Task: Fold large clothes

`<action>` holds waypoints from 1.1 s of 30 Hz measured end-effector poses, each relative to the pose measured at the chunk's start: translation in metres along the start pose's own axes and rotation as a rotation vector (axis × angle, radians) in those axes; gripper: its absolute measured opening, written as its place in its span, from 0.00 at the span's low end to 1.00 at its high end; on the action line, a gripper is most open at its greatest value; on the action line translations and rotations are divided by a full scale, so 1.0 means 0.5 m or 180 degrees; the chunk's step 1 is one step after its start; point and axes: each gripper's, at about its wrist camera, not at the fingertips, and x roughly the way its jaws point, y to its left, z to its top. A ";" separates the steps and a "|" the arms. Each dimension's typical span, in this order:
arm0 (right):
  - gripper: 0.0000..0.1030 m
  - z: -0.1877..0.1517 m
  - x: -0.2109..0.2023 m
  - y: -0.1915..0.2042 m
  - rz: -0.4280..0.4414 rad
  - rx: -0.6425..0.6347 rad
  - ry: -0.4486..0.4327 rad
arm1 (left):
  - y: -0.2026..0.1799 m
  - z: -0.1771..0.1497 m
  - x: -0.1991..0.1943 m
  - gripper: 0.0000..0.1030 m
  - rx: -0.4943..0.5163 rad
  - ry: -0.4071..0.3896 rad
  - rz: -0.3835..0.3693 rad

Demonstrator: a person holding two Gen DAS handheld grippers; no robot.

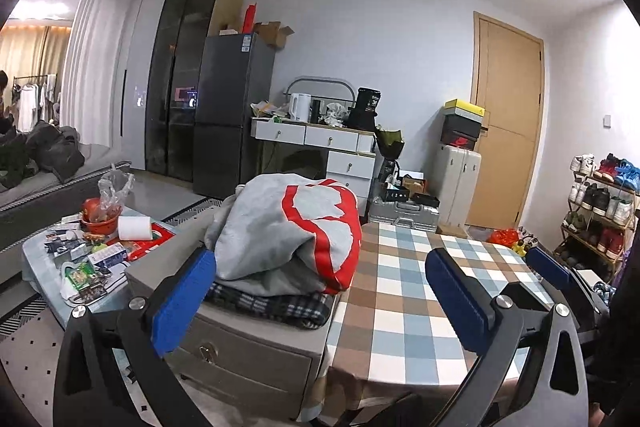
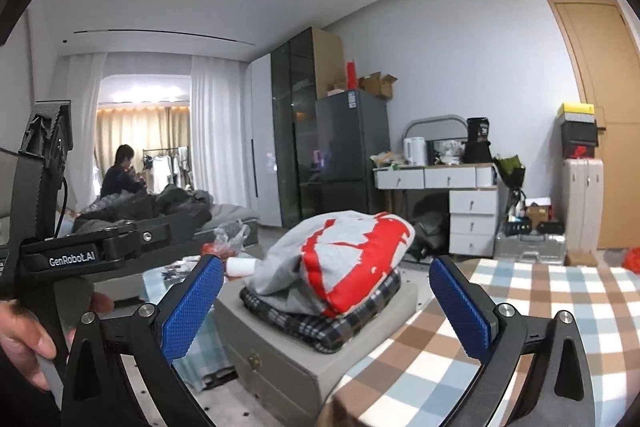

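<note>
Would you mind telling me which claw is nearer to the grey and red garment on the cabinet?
Left, though only slightly. The left claw faces the garment, one pad overlapping its edge in view; the right claw is further right, over the checked table.

We see bare checked bench [image 1: 404, 291] open from 12 to 3 o'clock, folded clothes pile [image 1: 288, 231] on grey cabinet [image 1: 248, 351] blocking 10 to 11 o'clock
</note>
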 end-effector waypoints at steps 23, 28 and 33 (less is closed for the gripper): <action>1.00 -0.010 -0.039 0.019 -0.0170 0.0073 -0.0088 | -0.044 -0.026 0.006 0.99 0.0152 0.0023 0.0069; 1.00 -0.012 -0.041 0.015 -0.0196 0.0099 -0.0084 | -0.048 -0.028 0.005 0.99 0.0132 0.0060 0.0051; 1.00 -0.009 -0.044 0.015 -0.0183 0.0120 -0.0090 | -0.057 -0.031 0.000 0.99 0.0224 0.0063 0.0045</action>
